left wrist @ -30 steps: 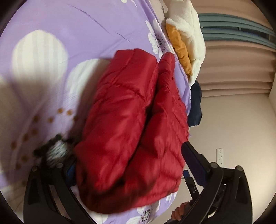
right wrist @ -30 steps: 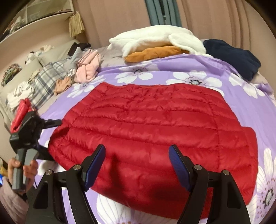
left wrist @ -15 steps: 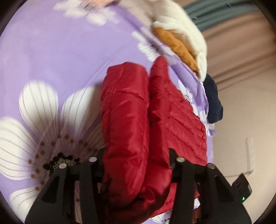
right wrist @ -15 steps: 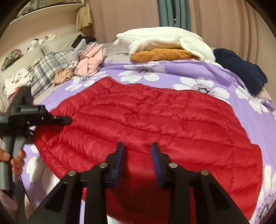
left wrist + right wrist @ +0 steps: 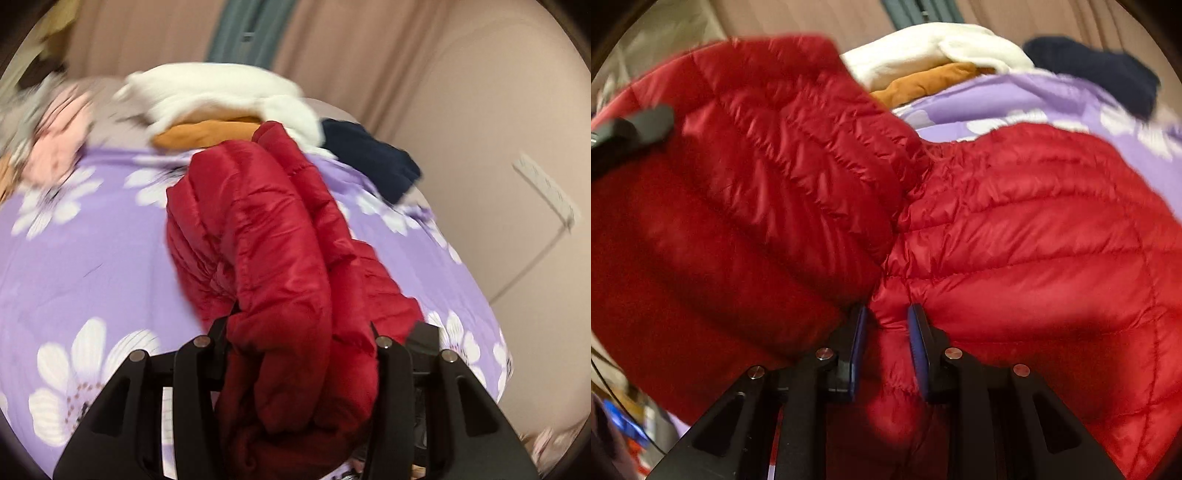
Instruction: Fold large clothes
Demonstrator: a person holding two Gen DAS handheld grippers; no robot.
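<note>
Clamped in both grippers atm is the red puffer jacket (image 5: 280, 258), which is bunched and partly lifted off the purple floral bedspread (image 5: 92, 258). The left gripper (image 5: 299, 332) is closed on a thick rolled wad of it, w/ fabric bulging out between the fingers and draped forward over the bed. The right gripper (image 5: 884, 332) is pinched narrow on a fold of the jacket (image 5: 1015, 221), blue pads (image 5: 858, 343) pressed into the quilting on both sides. In the right wrist view one half of the jacket is raised and flopped leftwards, the other half is spread on the bedspread (image 5: 1052, 103) to the right; a black bit of the left gripper (image 5: 631, 129) is seen against the raised half.

At the far end of the bed a white fleece (image 5: 221, 92) is piled on an orange garment (image 5: 207, 133), w/ a navy garment (image 5: 369, 155) just beside them and pink clothes (image 5: 59, 147) off to the left. Both views are pretty motion-blurred.
</note>
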